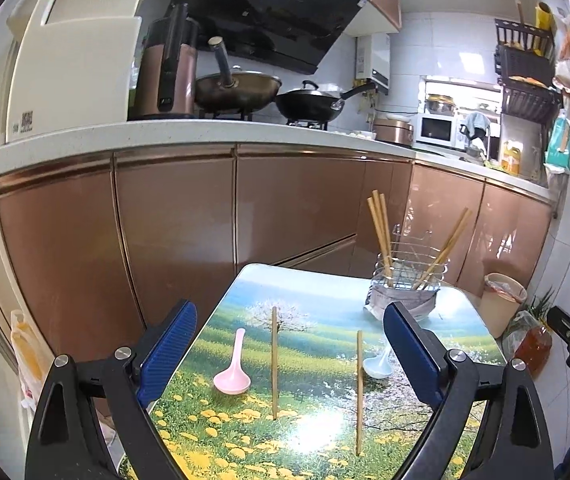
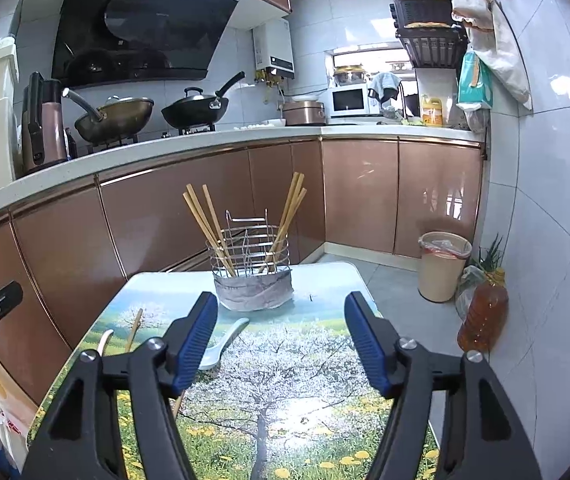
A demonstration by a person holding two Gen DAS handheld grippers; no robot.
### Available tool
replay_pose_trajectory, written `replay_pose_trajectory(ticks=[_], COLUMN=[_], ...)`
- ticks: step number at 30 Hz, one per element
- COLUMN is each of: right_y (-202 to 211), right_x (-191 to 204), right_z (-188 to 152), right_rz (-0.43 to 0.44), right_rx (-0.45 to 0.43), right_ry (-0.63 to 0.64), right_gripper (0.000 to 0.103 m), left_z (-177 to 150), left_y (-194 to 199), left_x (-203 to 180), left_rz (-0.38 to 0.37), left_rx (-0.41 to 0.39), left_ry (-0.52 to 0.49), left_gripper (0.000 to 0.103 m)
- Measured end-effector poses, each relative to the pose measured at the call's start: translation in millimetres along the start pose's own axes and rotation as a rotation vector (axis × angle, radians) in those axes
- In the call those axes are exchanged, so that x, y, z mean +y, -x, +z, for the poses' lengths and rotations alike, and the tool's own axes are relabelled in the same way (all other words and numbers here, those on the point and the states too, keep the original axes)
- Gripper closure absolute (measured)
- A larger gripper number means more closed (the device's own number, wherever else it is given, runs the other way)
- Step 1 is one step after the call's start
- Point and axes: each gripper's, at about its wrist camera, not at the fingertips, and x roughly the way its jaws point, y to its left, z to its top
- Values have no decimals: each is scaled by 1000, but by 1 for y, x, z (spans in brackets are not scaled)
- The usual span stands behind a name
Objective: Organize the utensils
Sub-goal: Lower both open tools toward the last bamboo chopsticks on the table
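**Both grippers spread and empty over the picture-printed table**

Left wrist view: Legible writing is scant. The other tool at the right edge shows "DAS" on its black body; a printed mark on the white appliance [image 1: 73, 52] on the counter is too small to read. The left gripper [image 1: 289, 354] stands with its jaws spread wide and nothing between the blue pads. Below it on the table [image 1: 245, 432] lie a pink spoon [image 1: 232, 372], two loose chopsticks [image 1: 274, 362] [image 1: 359, 392] and a light blue spoon [image 1: 379, 364], none touched. The wire utensil holder [image 1: 409, 276] stands at the table's far right with chopsticks upright in it.

Right wrist view: The tool at the left edge bears letters ending "ooLAI". The right gripper [image 2: 281, 344] is spread, holding nothing. The light blue spoon [image 2: 221, 344] lies partly behind its left finger; whether they touch cannot be told. The holder [image 2: 251, 268] stands straight ahead, apart.
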Motion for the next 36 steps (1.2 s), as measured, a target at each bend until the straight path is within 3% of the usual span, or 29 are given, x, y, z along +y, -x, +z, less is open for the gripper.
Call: replay_pose_trajectory(ticks=[20, 30, 36], right_y=[-51, -64, -71], right_x=[3, -4, -1], right_z=[-14, -13, -8], right_rz=[31, 20, 31], right_rx=[83, 96, 111], right_ry=[0, -6, 11], right_gripper=[38, 38, 38], left_z=[-10, 5, 15], left_y=[-48, -62, -70], left_x=[-2, 44, 63], left_rz=[19, 139, 144], left_rx=[85, 103, 128], left_ry=[-33, 17, 21], left_gripper=[9, 9, 9])
